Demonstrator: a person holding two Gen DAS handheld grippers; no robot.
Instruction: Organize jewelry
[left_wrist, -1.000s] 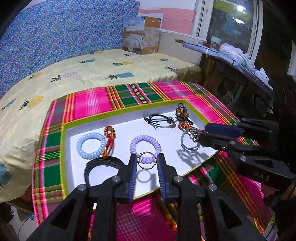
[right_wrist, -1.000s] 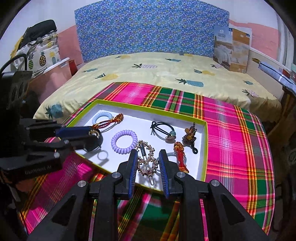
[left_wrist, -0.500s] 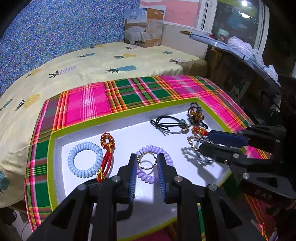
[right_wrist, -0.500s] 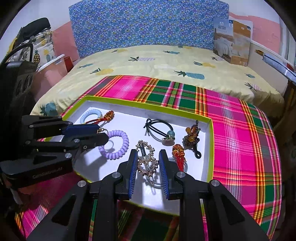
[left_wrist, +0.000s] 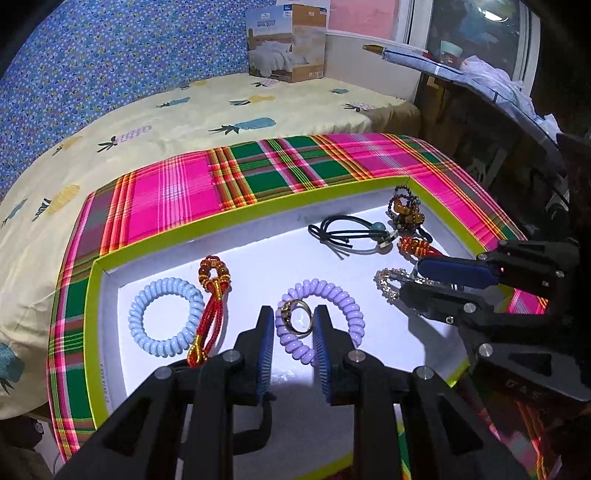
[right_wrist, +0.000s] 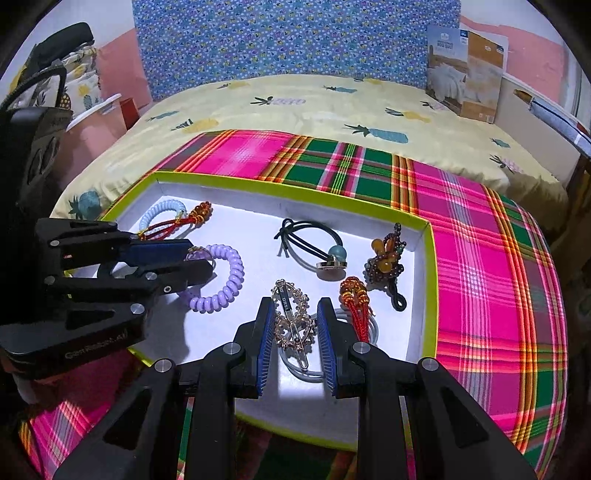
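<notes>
A shallow white tray with a lime rim (left_wrist: 96, 280) (right_wrist: 424, 280) lies on a plaid cloth. My left gripper (left_wrist: 294, 321) is shut on a gold ring (left_wrist: 295, 320), held over a purple coil hair tie (left_wrist: 332, 295) (right_wrist: 225, 280). My right gripper (right_wrist: 295, 325) is shut on a gold hair clip (right_wrist: 293, 321) (left_wrist: 388, 284), held over a clear ring band (right_wrist: 306, 365). In the tray also lie a pale blue coil tie (left_wrist: 162, 314), a red beaded tassel (left_wrist: 212, 295), a black hair elastic (left_wrist: 343, 236) (right_wrist: 306, 243), a brown beaded charm (right_wrist: 386, 262) and an orange beaded tassel (right_wrist: 356, 299).
The plaid cloth (right_wrist: 491, 266) covers a low table in front of a bed with a pineapple sheet (left_wrist: 184, 110). A quilt box (right_wrist: 465, 74) stands on the bed's far side. A cluttered dark shelf (left_wrist: 480, 81) runs along the right.
Both grippers have moved forward and lower over the tray, each with its item still held. The left gripper with the ring now sits over the purple coil tie.
</notes>
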